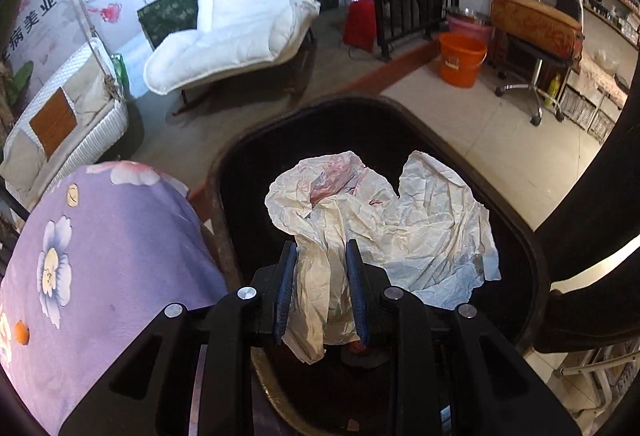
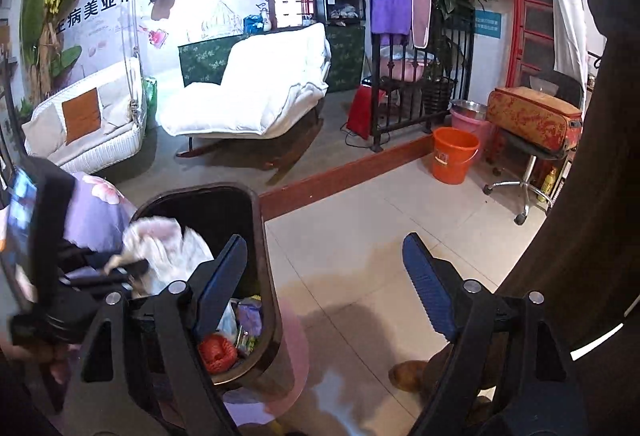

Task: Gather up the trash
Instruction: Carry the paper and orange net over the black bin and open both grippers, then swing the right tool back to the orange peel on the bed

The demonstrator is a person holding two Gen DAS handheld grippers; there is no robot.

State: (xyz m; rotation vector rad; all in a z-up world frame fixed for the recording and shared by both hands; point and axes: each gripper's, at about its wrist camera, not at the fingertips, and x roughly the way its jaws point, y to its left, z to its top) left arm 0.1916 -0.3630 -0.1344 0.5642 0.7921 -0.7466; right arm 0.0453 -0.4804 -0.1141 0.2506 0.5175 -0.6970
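crumpled paper (image 1: 384,220) lengthwise along left tool (image 1: 322,256)

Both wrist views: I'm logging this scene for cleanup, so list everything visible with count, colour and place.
crumpled paper: one, cream, over the bin mouth, held by the left tongs
trash bin: one, dark brown, on the floor
red net: one, inside the bin
floral cloth: one, purple, left of the bin
bucket: one, orange, on the tiles
lounger: one, white, by the wall
left tongs: closed on the paper
right tongs: open, empty
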